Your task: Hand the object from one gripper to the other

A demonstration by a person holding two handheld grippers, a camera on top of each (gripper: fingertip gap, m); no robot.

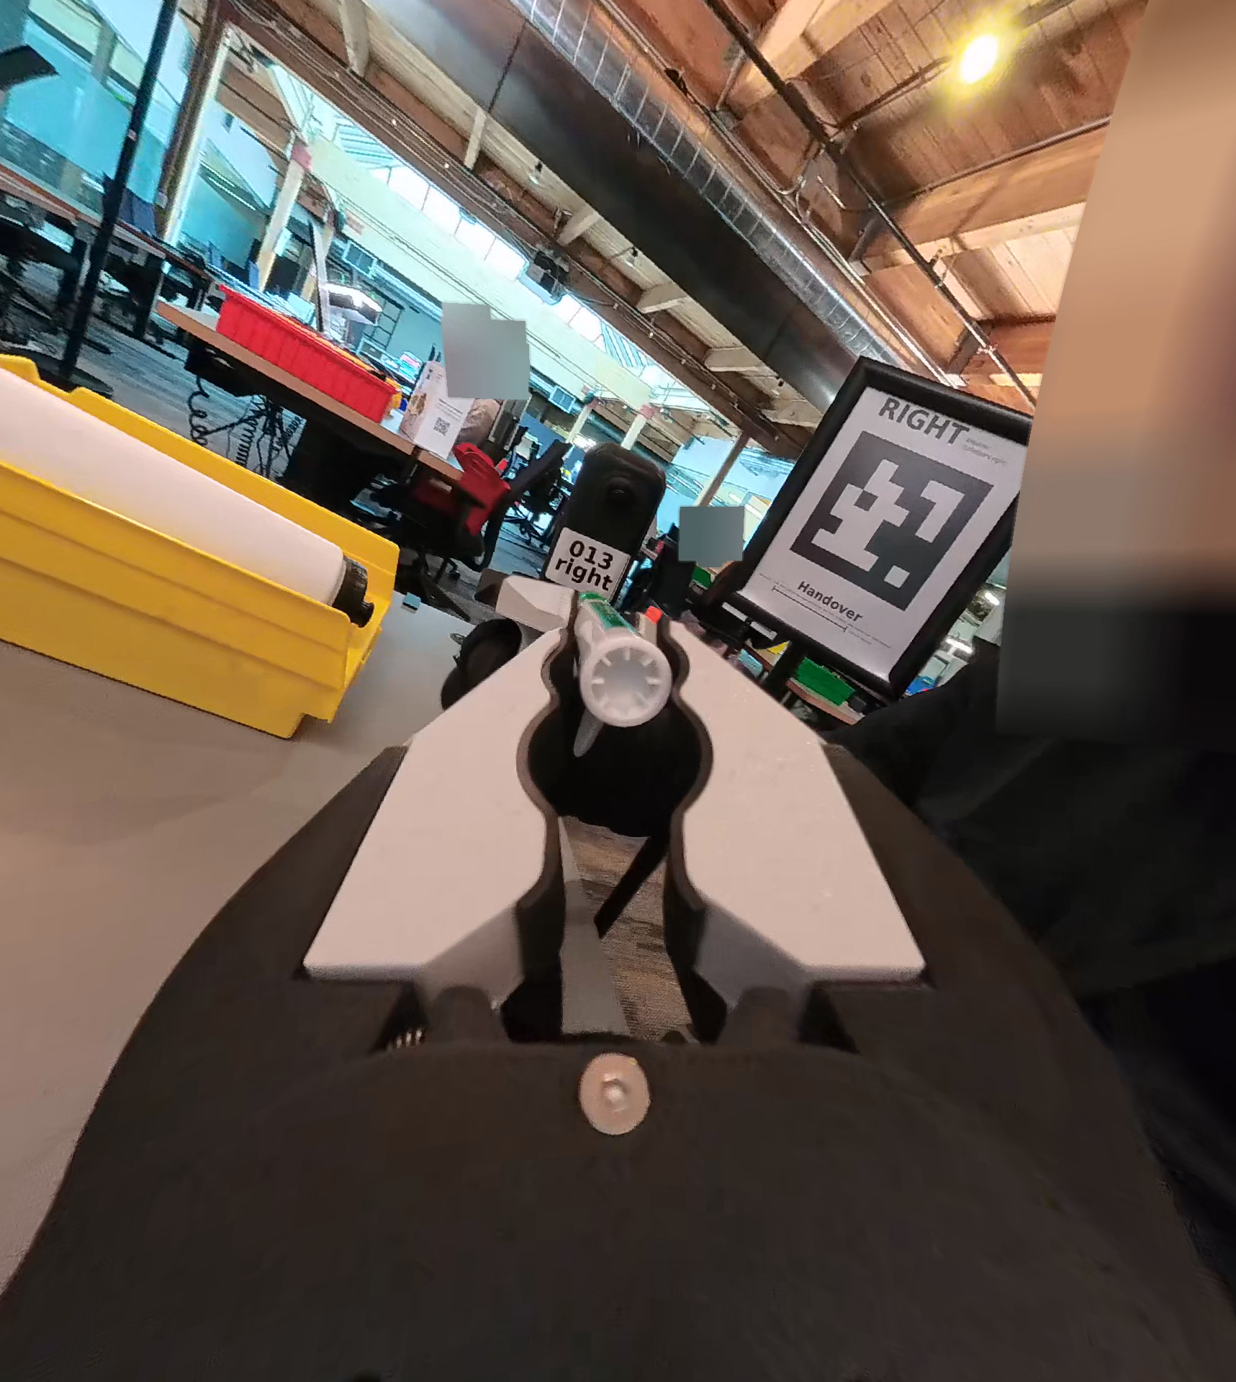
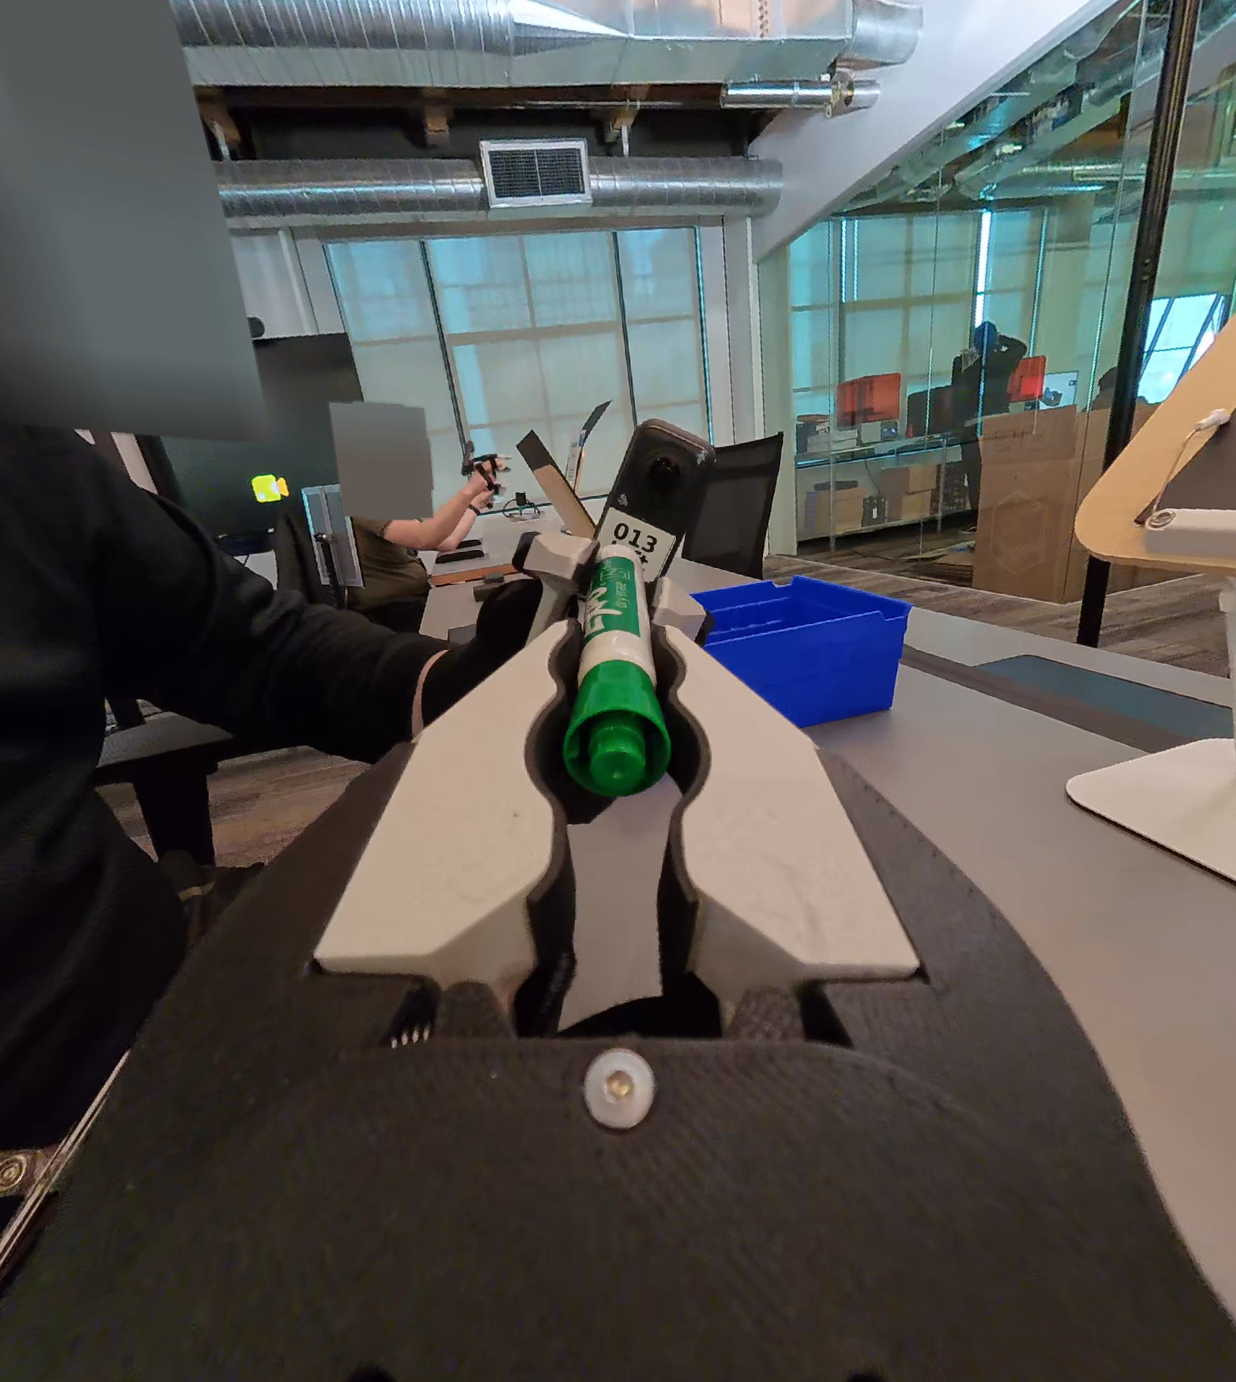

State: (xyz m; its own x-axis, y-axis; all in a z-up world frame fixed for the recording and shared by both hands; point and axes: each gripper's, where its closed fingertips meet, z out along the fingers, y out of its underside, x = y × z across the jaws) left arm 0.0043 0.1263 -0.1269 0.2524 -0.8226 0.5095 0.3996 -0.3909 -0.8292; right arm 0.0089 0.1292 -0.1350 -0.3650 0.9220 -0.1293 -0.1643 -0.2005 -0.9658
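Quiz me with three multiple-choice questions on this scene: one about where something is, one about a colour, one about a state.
1. Where is the white roll? A yellow bin; B blue bin; C floor.
2. Colour of the marker cap? A red; B green; C black.
3. The marker is: A on the table; B in a bin; C between both grippers.

Answers: A, the roll lies inside the yellow bin. B, the cap is green. C, the left gripper and the right gripper each close on one end.

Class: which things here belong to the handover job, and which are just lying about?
Part of the job: marker, left gripper, right gripper.

Lying about: yellow bin, white roll, blue bin, framed sign, white stand.
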